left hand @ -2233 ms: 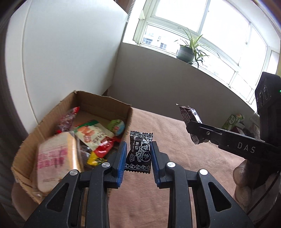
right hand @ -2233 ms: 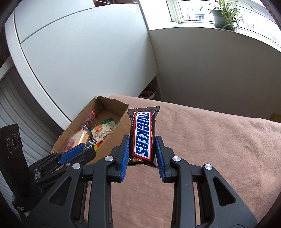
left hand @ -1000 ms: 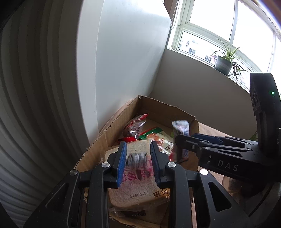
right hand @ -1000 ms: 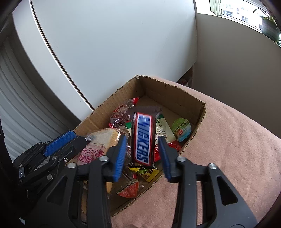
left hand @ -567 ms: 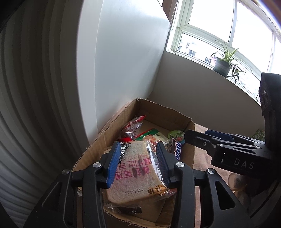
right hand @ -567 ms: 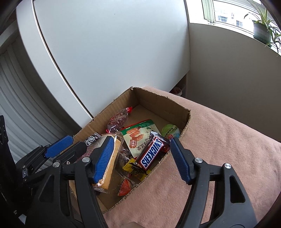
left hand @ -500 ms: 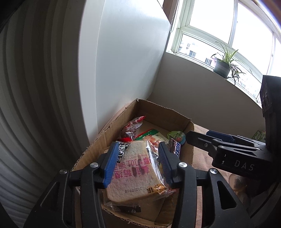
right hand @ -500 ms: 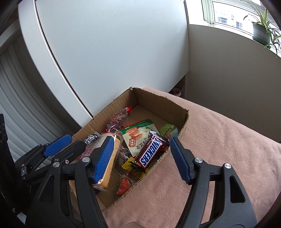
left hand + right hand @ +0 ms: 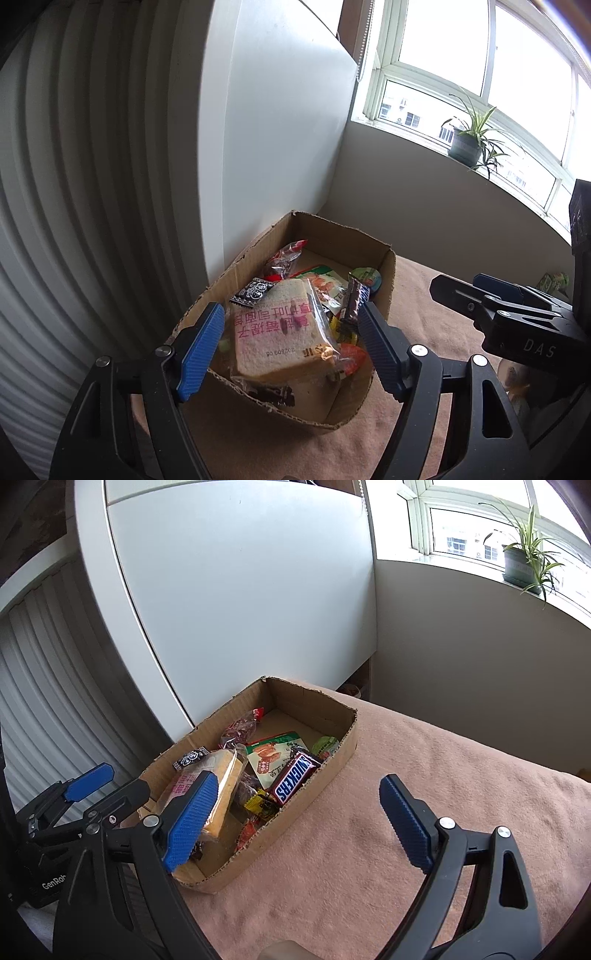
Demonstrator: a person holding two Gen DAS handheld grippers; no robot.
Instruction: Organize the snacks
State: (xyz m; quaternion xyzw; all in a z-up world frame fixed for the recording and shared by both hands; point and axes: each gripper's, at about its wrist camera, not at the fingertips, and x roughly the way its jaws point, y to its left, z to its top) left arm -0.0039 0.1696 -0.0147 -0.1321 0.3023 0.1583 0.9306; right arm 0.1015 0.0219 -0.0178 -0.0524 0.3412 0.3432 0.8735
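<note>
An open cardboard box (image 9: 386, 280) (image 9: 328, 771) sits on the pink cloth and holds several snacks. A Snickers bar (image 9: 293, 780) (image 9: 354, 298) leans against its right wall. A small black candy packet (image 9: 252, 292) (image 9: 189, 757) rests beside a wrapped sandwich (image 9: 279, 332) (image 9: 221, 775). My left gripper (image 9: 290, 349) is open and empty just above the box's near end. My right gripper (image 9: 297, 821) is open wide and empty, above the box's right edge and the cloth.
A white cabinet (image 9: 240, 590) and a ribbed shutter (image 9: 92, 184) stand behind the box. A potted plant (image 9: 467, 144) sits on the windowsill. Green snack packets (image 9: 552, 282) lie far right on the cloth (image 9: 424, 775).
Both grippers carried their snacks over the box and opened. The Snickers bar and the black candy packet now lie in the box. Both grippers have since pulled back and opened wider.
</note>
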